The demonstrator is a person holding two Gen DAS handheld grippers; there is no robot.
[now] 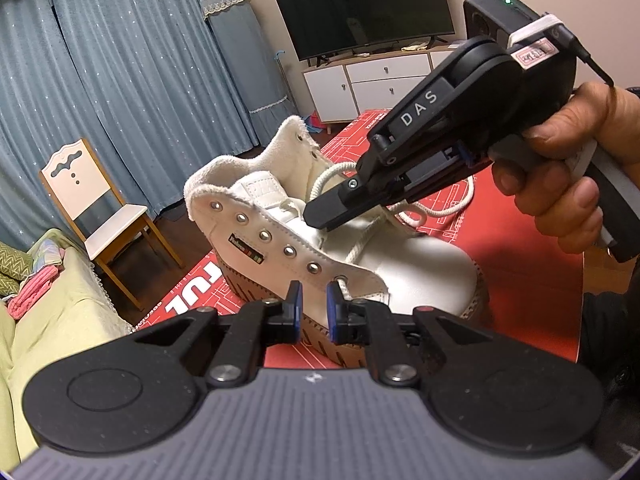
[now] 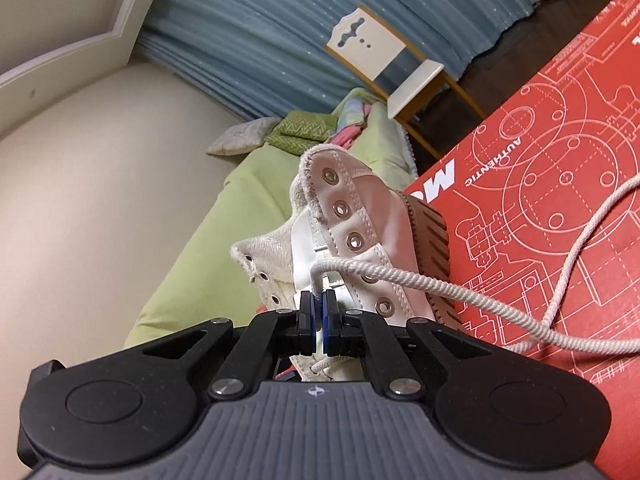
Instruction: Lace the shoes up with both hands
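Shoelace (image 2: 400, 280) pinched in right claw (image 2: 318, 312) above white sneaker (image 1: 360, 256) on red mat (image 1: 520, 280); left claw (image 1: 313, 304) parted, empty, beside lowest eyelet. Likely risk: lace tip slipping from thin grip, missing eyelet.

Both grippers are built of black linkages with silver screws, blue-padded fingers (image 1: 330, 304) and ribbed grey housings; "DAS" is printed on the right gripper (image 1: 320, 216).

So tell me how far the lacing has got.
Done: the lace looks threaded only low down near the toe. In hand: the right gripper pinches the lace over the tongue; the left gripper is open, empty beside the shoe. Left: the upper eyelets are all bare.
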